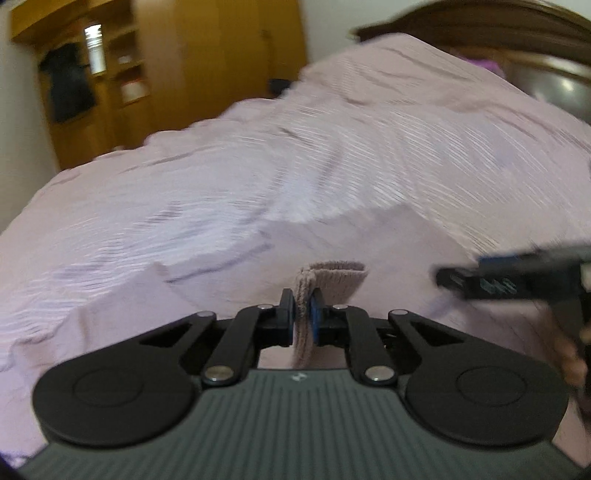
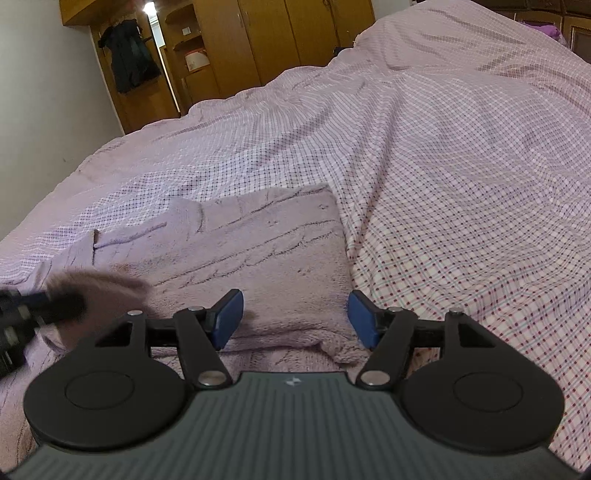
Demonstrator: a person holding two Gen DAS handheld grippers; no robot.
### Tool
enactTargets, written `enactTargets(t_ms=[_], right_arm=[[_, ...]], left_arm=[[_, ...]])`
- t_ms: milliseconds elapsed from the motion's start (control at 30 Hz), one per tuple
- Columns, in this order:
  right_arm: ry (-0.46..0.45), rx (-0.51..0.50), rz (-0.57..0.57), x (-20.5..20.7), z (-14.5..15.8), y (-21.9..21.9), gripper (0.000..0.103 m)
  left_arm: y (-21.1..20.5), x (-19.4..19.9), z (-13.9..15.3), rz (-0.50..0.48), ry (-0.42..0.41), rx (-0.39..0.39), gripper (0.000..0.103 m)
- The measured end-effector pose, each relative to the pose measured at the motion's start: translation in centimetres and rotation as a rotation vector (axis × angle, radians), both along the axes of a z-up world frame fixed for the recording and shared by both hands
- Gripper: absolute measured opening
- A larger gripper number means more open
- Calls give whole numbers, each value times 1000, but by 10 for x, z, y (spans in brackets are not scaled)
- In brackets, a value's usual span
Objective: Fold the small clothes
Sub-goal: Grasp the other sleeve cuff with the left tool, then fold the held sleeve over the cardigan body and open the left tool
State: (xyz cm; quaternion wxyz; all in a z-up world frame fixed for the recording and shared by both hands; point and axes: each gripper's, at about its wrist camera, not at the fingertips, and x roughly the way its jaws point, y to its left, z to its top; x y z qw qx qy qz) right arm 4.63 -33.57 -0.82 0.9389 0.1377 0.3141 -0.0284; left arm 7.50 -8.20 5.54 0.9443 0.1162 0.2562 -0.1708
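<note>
My left gripper [image 1: 303, 314] is shut on a small pinkish-brown ribbed garment [image 1: 334, 273], pinched between its pads; the cloth stands up above the fingers and hangs below them. In the right wrist view the same garment [image 2: 99, 286] shows as a brown blur at the left, held by the left gripper [image 2: 55, 306]. My right gripper [image 2: 295, 319] is open and empty, low over a folded lilac fleece garment [image 2: 258, 251] lying on the bed. In the left wrist view the right gripper [image 1: 491, 275] is a dark blur at the right.
The bed is covered with a pink checked sheet [image 2: 461, 166], wrinkled in places. A wooden wardrobe [image 2: 236, 48] with a dark jacket [image 2: 129, 55] hanging on it stands beyond the bed. A dark headboard [image 1: 517, 33] is at the far right.
</note>
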Motion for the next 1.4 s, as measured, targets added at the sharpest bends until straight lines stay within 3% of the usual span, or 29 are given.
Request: enactTargets(t_ms=[333, 633, 800, 867, 1000, 1167, 1333, 1400], right_arm=[[7, 6, -5, 2, -2, -1, 70], [9, -5, -5, 3, -4, 0, 71], [12, -8, -5, 3, -4, 0, 72], [13, -9, -5, 3, -4, 0, 72], [20, -9, -7, 4, -5, 1, 72], [19, -5, -6, 3, -5, 1, 72], [-1, 2, 2, -5, -1, 3, 73], [-13, 3, 11, -11, 2, 4, 79]], left_arm=[[73, 20, 16, 331, -32, -85, 10], [128, 26, -12, 532, 110, -124, 13], [144, 23, -33, 580, 206, -174, 20], [146, 22, -36, 593, 206, -160, 31], [145, 21, -35, 600, 203, -127, 41], [155, 19, -28, 601, 239, -206, 52], [171, 13, -13, 625, 245, -225, 53], [181, 9, -6, 642, 236, -224, 53]])
